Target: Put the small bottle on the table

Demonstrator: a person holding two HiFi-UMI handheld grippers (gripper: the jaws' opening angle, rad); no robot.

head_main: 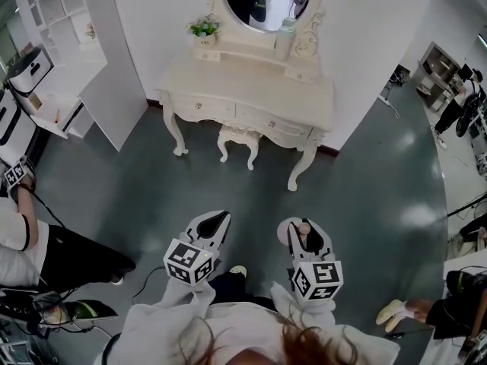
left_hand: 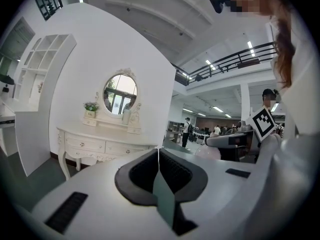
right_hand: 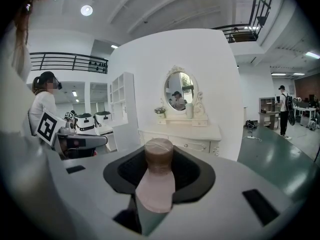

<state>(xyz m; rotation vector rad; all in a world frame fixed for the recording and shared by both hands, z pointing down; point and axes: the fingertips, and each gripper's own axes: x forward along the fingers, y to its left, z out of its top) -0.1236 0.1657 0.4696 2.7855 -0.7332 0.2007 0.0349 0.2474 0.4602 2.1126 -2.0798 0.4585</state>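
One stool (head_main: 238,136) stands before the dressing table (head_main: 228,82).

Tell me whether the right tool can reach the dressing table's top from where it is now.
Probably not from here. The right tool, shut on the small bottle, hangs short of the dressing table, with bare floor between. Nothing blocks the way; stepping closer should do it.
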